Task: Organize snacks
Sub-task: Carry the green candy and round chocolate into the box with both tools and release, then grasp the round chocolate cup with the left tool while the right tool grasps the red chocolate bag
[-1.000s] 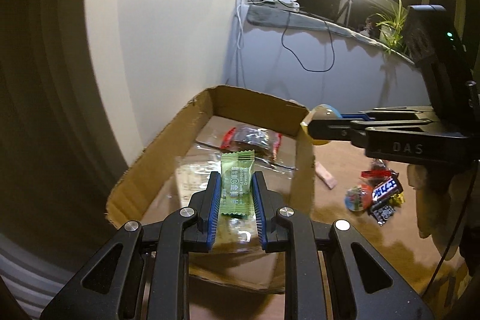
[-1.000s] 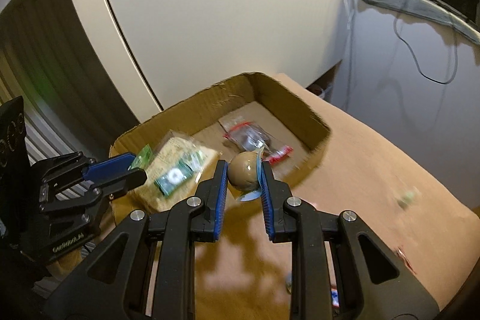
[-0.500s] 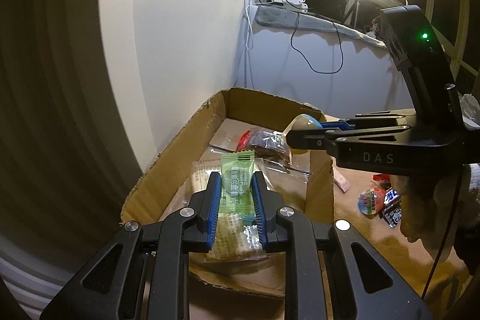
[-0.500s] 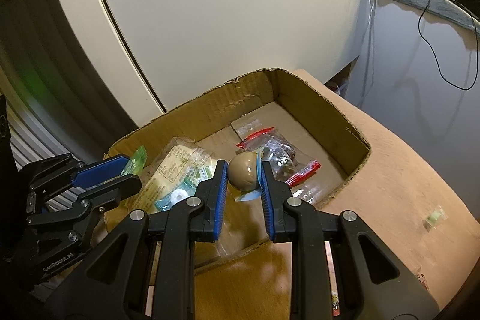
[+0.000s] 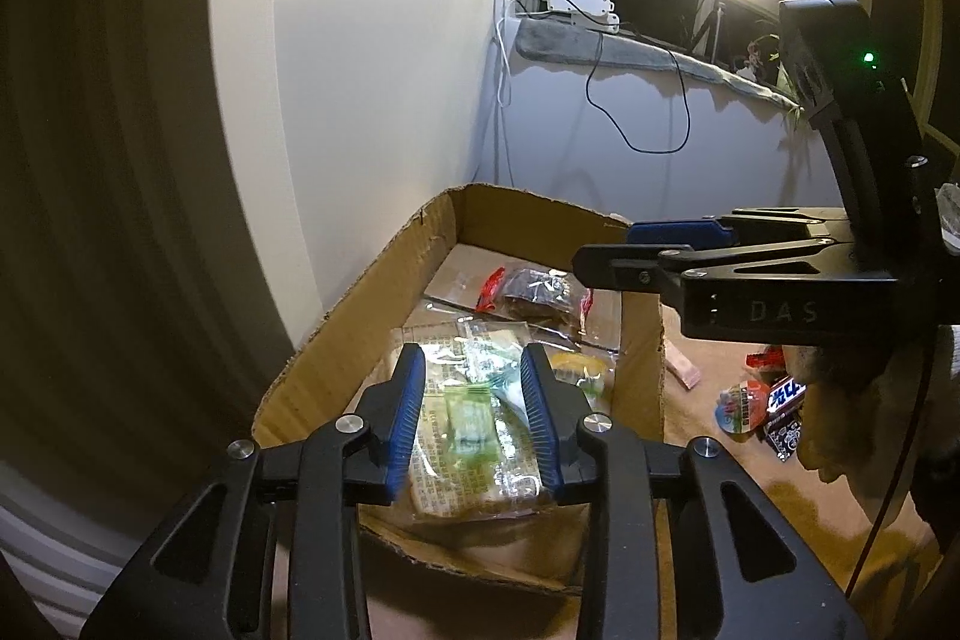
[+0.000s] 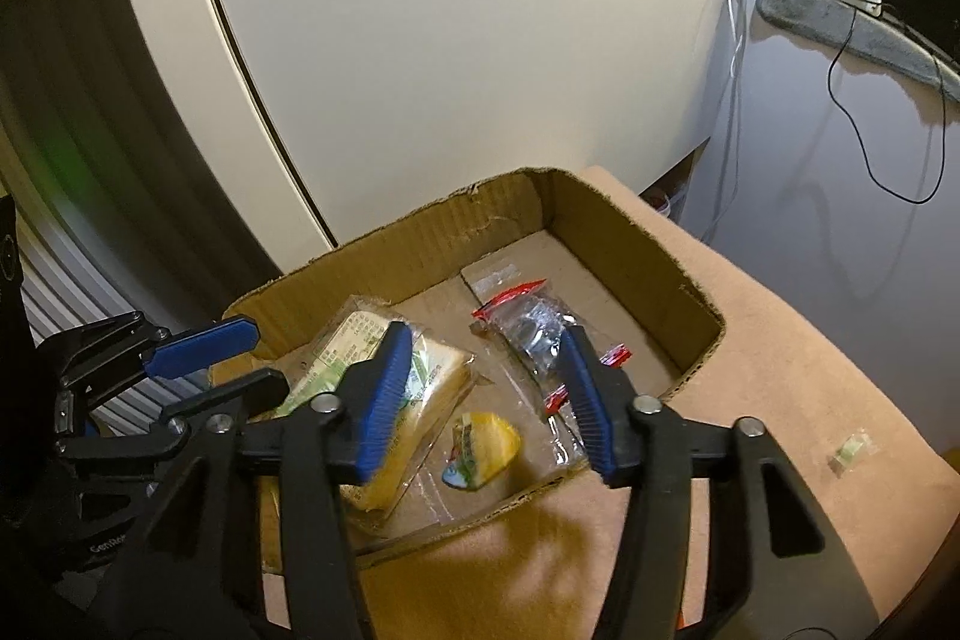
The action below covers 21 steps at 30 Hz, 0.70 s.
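With both tools' jaws having just opened and empty, I read two drops as done: the small green sachet (image 5: 474, 415) and yellow egg-shaped capsule (image 6: 483, 445) lie inside the brown cardboard box (image 6: 636, 244). The left tool (image 5: 474, 421) and right tool (image 6: 486, 394) hover over it. Several wrapped snacks (image 5: 759, 409) remain on the tan table (image 6: 798, 388).

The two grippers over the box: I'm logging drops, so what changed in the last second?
Both let go. The left gripper opened and its green packet now lies on the bread pack. The right gripper opened and its egg-shaped snack dropped into the cardboard box. The red-edged packet stayed put.
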Each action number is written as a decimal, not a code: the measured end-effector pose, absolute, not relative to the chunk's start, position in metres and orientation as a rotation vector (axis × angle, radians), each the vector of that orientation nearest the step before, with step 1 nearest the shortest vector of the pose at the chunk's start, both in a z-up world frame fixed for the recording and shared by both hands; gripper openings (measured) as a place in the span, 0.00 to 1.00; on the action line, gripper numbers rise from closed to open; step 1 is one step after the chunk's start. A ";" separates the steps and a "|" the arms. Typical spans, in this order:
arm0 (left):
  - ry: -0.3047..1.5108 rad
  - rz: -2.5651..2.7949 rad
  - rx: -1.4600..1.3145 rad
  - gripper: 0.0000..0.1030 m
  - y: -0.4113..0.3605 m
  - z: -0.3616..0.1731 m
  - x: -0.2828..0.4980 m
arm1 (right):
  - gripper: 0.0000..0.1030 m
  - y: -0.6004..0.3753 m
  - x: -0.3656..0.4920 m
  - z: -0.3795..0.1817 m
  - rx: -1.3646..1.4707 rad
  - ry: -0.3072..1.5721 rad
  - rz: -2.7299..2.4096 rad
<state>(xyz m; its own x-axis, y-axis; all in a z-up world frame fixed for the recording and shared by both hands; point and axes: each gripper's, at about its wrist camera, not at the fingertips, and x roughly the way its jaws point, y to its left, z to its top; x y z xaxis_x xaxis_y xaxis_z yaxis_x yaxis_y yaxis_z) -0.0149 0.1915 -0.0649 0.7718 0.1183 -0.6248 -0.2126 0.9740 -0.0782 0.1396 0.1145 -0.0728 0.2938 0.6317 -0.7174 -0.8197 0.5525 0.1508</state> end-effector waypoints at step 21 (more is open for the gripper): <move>0.646 0.049 -0.108 0.32 0.117 -0.052 -0.014 | 0.85 -0.032 0.140 -0.042 -0.234 0.739 0.765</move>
<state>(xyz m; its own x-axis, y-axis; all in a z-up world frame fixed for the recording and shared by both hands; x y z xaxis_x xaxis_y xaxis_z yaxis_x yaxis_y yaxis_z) -0.0139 0.1168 -0.0515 0.7977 0.0116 -0.6029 -0.0787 0.9933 -0.0849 0.1403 -0.0324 -0.0421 0.4878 0.5444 -0.6824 -0.7007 0.7104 0.0659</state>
